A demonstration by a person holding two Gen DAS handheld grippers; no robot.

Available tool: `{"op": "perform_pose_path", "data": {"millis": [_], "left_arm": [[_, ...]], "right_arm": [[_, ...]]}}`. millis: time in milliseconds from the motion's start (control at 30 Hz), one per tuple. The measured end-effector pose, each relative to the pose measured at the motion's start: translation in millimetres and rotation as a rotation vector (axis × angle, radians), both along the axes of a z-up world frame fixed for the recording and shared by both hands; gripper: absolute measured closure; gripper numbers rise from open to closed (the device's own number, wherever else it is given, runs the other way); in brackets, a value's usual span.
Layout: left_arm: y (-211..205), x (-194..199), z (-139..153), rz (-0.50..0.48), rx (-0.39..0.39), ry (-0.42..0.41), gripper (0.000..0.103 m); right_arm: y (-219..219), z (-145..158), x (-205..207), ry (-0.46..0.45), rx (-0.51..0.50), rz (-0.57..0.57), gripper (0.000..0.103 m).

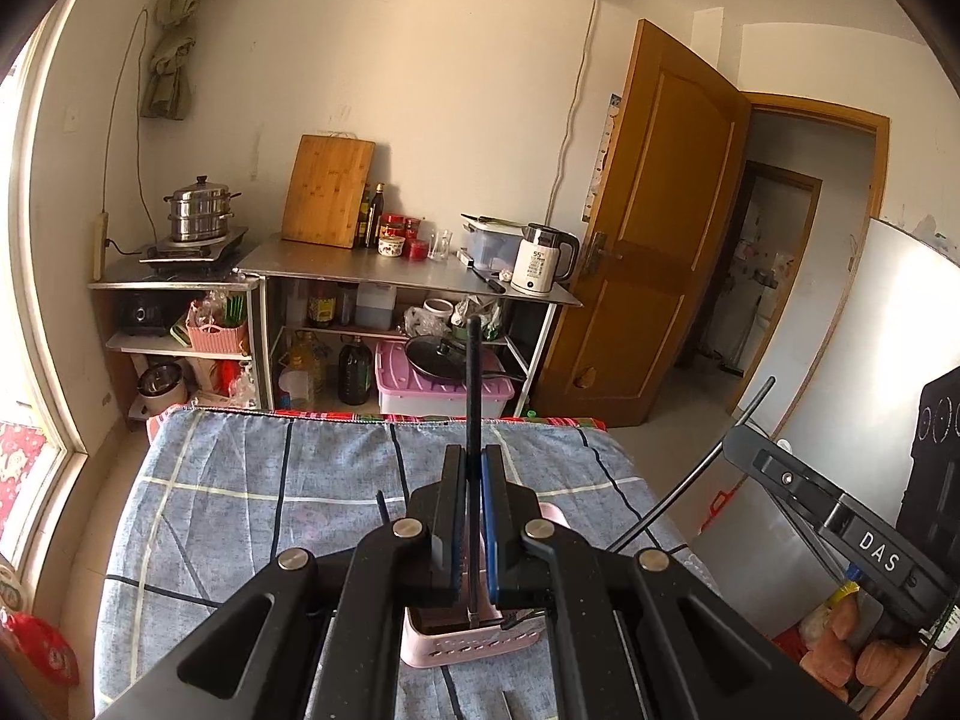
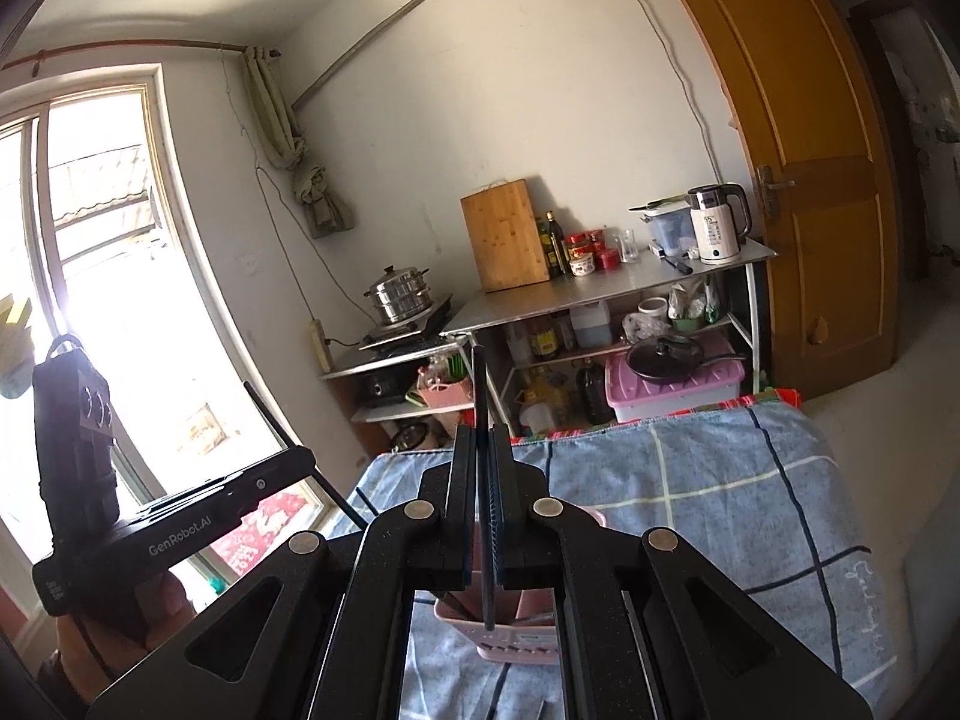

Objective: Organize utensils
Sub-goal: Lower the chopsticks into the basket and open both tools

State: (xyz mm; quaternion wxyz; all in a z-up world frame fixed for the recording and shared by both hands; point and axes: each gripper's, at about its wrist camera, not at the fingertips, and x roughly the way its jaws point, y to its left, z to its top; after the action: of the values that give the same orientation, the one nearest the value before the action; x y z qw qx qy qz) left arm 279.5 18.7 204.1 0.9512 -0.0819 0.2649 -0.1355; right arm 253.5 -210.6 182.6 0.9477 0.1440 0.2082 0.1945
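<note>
Chopstick, black, one per gripper: a slim straight dark stick, matte, faintly ribbed along the shaft. The left chopstick [image 1: 474,396] stands pinched in the left gripper [image 1: 474,480], jaws closed tight on it, its tip rising toward 12 o'clock and its lower end hanging over the pink basket [image 1: 474,645]. The right chopstick [image 2: 480,414] is held likewise in the right gripper [image 2: 480,456], jaws fully closed on it, above the same pink basket [image 2: 516,648]. Basket: slotted pink plastic, seated on the blue checked cloth [image 1: 240,510] over the surface, at 6 o'clock in both wrist views; further dark sticks show inside. Step, as judged: both sticks are carried clear above the basket. Next move calls for steady carriage, each stick kept clear of the other.
</note>
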Motion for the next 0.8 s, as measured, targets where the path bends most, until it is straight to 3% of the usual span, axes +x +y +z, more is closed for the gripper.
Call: {"op": "perform_pose_path", "data": {"millis": [467, 800], "left_arm": [[9.1, 27.9, -65.1, 0.024, -0.055, 0.09, 0.099], [8.2, 31.9, -99.1, 0.041, -0.031, 0.165, 0.098]], "right_arm": [[5.9, -47.1, 30.9, 0.1, 0.011, -0.012, 0.099], [18.3, -79.6, 41.2, 0.21, -0.033, 0.043, 0.099]]}}
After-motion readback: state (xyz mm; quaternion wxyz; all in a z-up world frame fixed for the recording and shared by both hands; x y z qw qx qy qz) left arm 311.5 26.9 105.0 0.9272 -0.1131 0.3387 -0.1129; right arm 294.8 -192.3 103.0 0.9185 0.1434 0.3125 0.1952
